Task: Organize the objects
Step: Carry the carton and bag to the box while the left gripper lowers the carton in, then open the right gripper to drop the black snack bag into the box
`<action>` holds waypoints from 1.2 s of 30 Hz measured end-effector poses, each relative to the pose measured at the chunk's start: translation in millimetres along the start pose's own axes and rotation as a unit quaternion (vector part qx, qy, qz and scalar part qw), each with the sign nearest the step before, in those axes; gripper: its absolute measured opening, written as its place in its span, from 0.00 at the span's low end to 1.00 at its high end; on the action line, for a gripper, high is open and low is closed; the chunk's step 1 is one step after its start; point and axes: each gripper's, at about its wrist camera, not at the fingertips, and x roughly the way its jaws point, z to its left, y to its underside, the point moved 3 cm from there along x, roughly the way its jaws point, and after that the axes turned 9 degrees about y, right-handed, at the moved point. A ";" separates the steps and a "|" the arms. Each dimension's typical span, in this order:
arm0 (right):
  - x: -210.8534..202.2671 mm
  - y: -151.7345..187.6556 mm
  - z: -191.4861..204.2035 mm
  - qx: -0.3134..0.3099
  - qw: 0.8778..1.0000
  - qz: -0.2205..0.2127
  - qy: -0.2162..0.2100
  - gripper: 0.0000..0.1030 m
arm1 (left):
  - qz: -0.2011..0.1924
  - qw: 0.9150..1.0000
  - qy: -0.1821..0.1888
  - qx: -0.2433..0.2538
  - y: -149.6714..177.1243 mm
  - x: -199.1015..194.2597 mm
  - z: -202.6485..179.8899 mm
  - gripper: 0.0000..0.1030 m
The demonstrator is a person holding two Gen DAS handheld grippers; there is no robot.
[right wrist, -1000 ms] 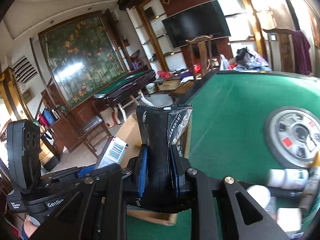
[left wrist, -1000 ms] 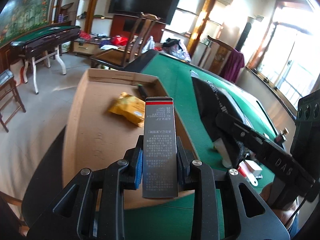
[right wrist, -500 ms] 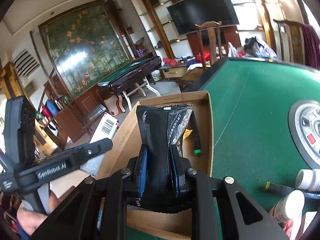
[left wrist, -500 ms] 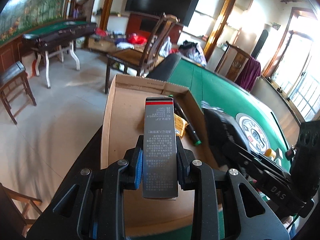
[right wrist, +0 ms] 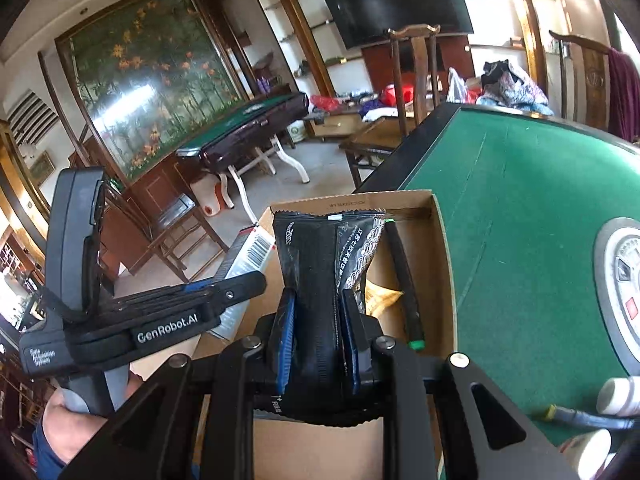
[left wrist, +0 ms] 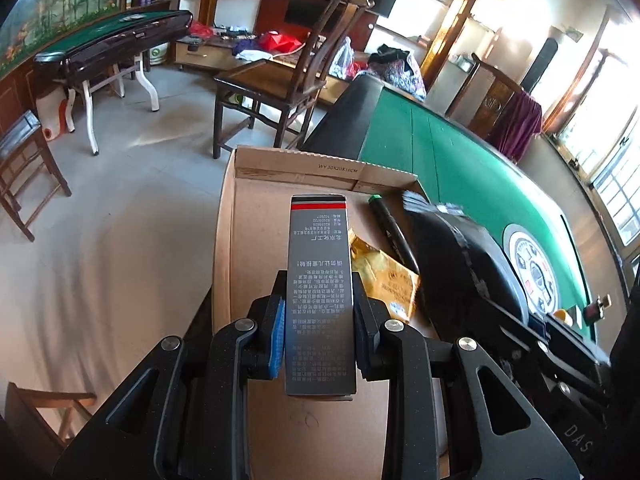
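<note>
Grey box (left wrist: 320,296) between left fingers (left wrist: 277,336)

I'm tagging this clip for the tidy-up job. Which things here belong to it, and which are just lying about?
Part of the job:
- grey carton in the left tool
- black pouch in the right tool
- cardboard box
- yellow packet and black marker in the box

Lying about:
- white bottles on the green table
- wooden chair

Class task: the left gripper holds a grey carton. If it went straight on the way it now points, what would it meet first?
Probably the bare floor of the cardboard box, left of the yellow packet; depth is uncertain.
</note>
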 end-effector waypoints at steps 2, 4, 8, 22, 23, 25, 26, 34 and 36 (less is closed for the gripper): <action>10.5 -8.2 1.3 0.004 1.000 0.014 0.001 0.21 | 0.009 1.000 -0.004 0.004 -5.4 7.8 0.3 0.26; 22.2 -15.8 -1.1 0.007 1.000 0.029 0.008 0.21 | 0.019 1.000 -0.008 0.000 -8.3 15.8 1.2 0.26; 40.5 -20.8 -4.3 0.010 0.999 0.049 0.013 0.21 | 0.027 1.000 -0.014 -0.009 -13.5 25.5 5.1 0.26; 62.7 -19.6 -8.2 0.007 0.998 0.057 0.020 0.23 | 0.048 0.998 -0.026 -0.030 -15.7 49.4 22.1 0.26; 62.9 -19.5 -6.6 0.004 0.998 0.057 0.019 0.24 | 0.049 0.998 -0.024 -0.033 -15.1 50.2 22.9 0.26; 62.0 -18.8 -6.1 0.004 0.998 0.061 0.012 0.29 | 0.050 0.998 -0.018 -0.038 -13.6 49.9 23.8 0.28; 59.7 -17.8 -6.2 0.006 0.998 0.061 0.008 0.32 | 0.046 0.998 -0.015 -0.039 -13.0 48.5 23.3 0.31; 24.2 -11.5 -1.2 -0.025 1.000 0.013 0.004 0.49 | 0.034 0.998 0.002 -0.050 -3.9 38.0 17.8 0.50; 16.6 -10.5 -0.7 -0.033 0.999 0.009 0.000 0.53 | 0.033 0.998 0.001 -0.055 -1.6 35.5 18.2 0.50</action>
